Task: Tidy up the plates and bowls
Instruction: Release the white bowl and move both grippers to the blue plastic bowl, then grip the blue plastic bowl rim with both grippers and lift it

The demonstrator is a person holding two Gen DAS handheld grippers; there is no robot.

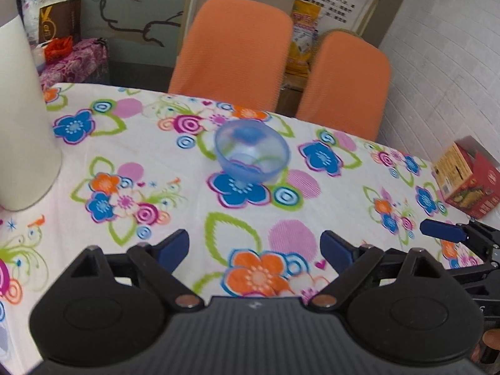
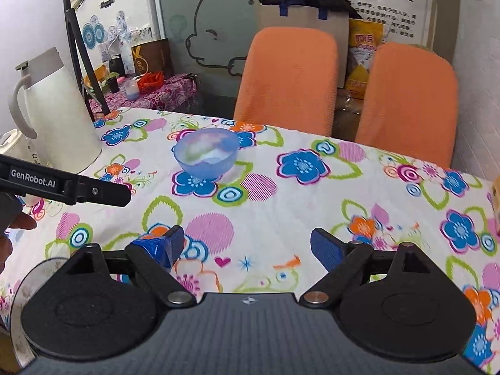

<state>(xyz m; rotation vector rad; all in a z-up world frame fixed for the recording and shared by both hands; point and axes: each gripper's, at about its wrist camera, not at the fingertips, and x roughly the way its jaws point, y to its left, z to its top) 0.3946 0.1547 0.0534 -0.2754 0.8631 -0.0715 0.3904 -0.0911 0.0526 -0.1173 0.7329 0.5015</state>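
A translucent blue bowl stands upright on the flowered tablecloth, toward the far side of the table. It also appears in the right wrist view as the bowl. My left gripper is open and empty, short of the bowl and pointing at it. My right gripper is likewise open with nothing between its blue pads, further back from the bowl. The left gripper reaches in from the left edge of the right wrist view. A clear round plate rim shows at the lower left, mostly hidden.
A tall white thermal jug stands at the table's left, with a second white vessel beside it. A red box sits at the right edge. Two orange chairs stand behind the far edge. A hand holds the left gripper.
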